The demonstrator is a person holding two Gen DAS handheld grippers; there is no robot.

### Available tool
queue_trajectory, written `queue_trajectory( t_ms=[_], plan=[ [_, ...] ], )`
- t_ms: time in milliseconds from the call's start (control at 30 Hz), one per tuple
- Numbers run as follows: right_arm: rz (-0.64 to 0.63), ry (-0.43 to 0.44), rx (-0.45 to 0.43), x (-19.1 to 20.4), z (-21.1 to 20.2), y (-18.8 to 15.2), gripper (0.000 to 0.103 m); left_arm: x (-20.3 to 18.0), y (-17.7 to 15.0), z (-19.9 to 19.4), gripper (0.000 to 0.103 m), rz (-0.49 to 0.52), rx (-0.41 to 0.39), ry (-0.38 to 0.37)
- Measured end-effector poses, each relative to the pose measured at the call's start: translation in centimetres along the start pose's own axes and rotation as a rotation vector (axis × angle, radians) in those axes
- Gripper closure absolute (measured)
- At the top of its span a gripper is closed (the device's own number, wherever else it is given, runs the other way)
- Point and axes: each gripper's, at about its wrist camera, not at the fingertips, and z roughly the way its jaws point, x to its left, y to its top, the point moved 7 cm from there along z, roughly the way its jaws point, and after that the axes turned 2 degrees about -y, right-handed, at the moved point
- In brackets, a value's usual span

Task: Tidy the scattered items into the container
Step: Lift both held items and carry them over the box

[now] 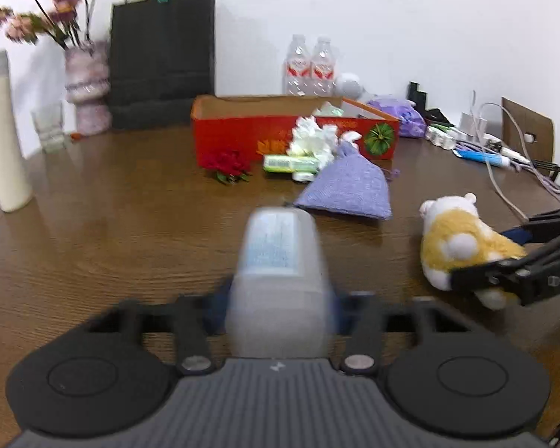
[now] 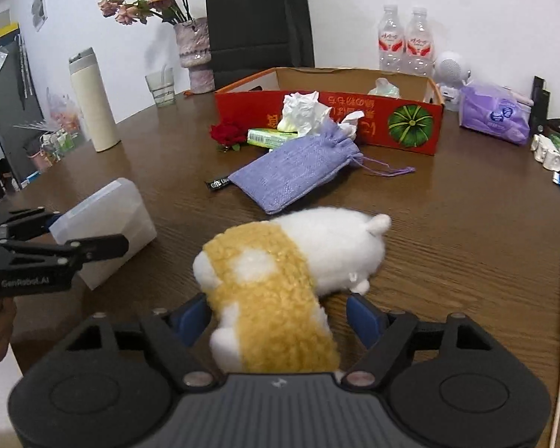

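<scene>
Near edge of desk [image 2: 466, 224]: left tool [image 1: 280, 298] clamped on translucent plastic box [image 1: 278, 261], lifted for carry toward red cardboard box [image 2: 328, 119] at far side. Right tool [image 2: 276, 315] straddling plush hamster [image 2: 280, 261], pads apart, right pad clear of fur; no grip yet. Purple drawstring pouch [image 2: 298, 171], crumpled tissue [image 2: 302, 112], green packet [image 2: 268, 138], red rose [image 2: 227, 134] scattered just before box front, awaiting pickup.

On the brown wooden bench [image 2: 466, 224] I count one red cardboard box [image 2: 403, 127], one lilac drawstring pouch [image 2: 295, 171], one yellow-and-white plush toy [image 2: 280, 283], one translucent plastic case [image 2: 104, 224], one red fabric rose [image 2: 227, 134], one green packet [image 2: 270, 137] and one crumpled white tissue [image 2: 302, 112]. Behind stand two clear water bottles [image 2: 405, 44], one black paper bag [image 2: 259, 22], one cream flask [image 2: 91, 100], one glass tumbler [image 2: 161, 86] and one vase of pink flowers [image 2: 194, 52].
</scene>
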Motion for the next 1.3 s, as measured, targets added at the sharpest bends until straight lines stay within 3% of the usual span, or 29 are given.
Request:
queue_trajectory(
  t_ms=[67,267,500,633,967,1300],
  plan=[
    [0.024,-0.003,-0.001,0.4,0.1,0.0,0.054,-0.3,0.0,-0.3,0.059,0.004,-0.017,0.001],
    [0.019,-0.209,-0.057,2.8,-1.2,-0.2,0.055,-1.3,1.5,-2.9,0.059,-0.012,-0.144,0.096],
    [0.111,-0.305,-0.314,5.2,-6.9,1.7,0.055,-4.4,2.7,-7.4,0.058,0.015,-0.332,0.171],
    [0.165,-0.303,-0.365,5.5,-8.7,1.6,0.055,-5.1,2.8,-8.6,0.058,0.015,-0.344,0.169],
    [0.158,-0.282,-0.357,6.9,-9.8,0.5,0.055,-5.4,1.8,-9.9,0.058,0.0,-0.353,0.174],
    [0.187,-0.263,-0.331,5.0,-8.1,1.6,0.054,-4.0,4.1,-7.1,0.058,-0.035,-0.329,0.172]
  ],
)
